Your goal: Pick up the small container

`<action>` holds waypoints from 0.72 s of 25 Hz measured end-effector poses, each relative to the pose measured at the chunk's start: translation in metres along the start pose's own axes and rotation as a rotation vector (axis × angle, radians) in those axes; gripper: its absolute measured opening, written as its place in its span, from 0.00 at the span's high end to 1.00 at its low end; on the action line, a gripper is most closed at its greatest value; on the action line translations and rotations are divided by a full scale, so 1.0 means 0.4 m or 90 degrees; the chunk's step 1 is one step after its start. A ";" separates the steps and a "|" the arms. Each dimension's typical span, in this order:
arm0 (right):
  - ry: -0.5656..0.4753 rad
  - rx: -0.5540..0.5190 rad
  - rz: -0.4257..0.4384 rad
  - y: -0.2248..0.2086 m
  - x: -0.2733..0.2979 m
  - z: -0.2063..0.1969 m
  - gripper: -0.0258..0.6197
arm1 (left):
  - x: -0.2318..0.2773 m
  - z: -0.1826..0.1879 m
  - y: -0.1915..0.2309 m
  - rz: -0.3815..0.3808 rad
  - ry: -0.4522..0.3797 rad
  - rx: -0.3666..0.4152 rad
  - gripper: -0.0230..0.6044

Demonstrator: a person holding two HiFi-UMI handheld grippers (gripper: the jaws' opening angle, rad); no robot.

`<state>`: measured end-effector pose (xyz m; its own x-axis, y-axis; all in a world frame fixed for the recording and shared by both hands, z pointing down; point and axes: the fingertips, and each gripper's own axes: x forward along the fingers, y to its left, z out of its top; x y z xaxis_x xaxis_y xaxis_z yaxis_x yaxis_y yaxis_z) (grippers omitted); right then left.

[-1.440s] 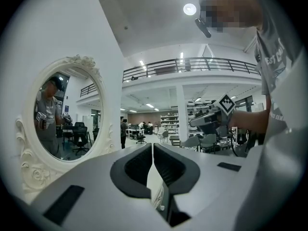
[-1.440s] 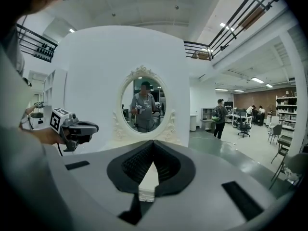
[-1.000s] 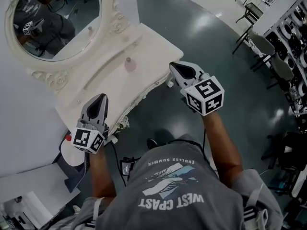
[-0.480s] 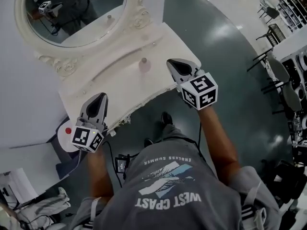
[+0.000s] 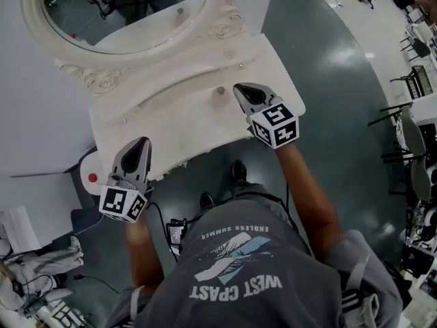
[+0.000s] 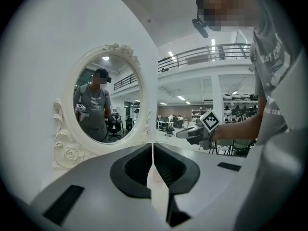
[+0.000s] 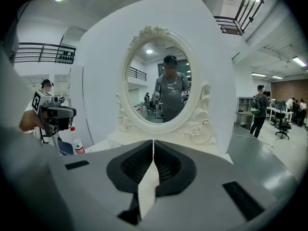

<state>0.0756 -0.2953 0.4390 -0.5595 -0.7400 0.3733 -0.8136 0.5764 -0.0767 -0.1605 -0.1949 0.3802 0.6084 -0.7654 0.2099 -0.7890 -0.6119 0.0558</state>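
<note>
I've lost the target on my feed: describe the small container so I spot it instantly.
Find the white vanity table under the oval mirror in the head view. On its flat top stands the small container, just left of the right gripper's tip. It is a little round pot, the only loose thing there.

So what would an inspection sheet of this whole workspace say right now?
Surface: white dressing table with oval mirror.
Job's things: small container standing on the table, close to the right gripper, not held.
Clutter: red-capped bottle beside the table.
Grippers: left gripper and right gripper both have their fingers together, nothing between.
Cables: a cable hangs from the left gripper toward a small black box.
Surroundings: glossy dark floor, chairs, other people.
</note>
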 end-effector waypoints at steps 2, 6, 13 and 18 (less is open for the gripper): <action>0.005 -0.002 0.011 -0.015 0.036 -0.019 0.91 | 0.004 -0.018 0.006 0.013 0.010 -0.008 0.92; 0.028 -0.007 0.030 -0.032 0.106 -0.071 0.88 | 0.001 -0.056 0.010 0.036 0.027 -0.028 0.92; 0.071 -0.019 0.059 -0.044 0.208 -0.167 0.77 | -0.004 -0.097 0.013 0.062 0.048 -0.055 0.92; 0.094 -0.022 0.070 -0.054 0.260 -0.224 0.70 | -0.005 -0.114 0.008 0.076 0.062 -0.061 0.92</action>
<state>0.0491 -0.3536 0.5624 -0.6140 -0.6142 0.4957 -0.7411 0.6648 -0.0942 -0.1682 -0.1860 0.4243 0.5020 -0.8061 0.3132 -0.8627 -0.4921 0.1161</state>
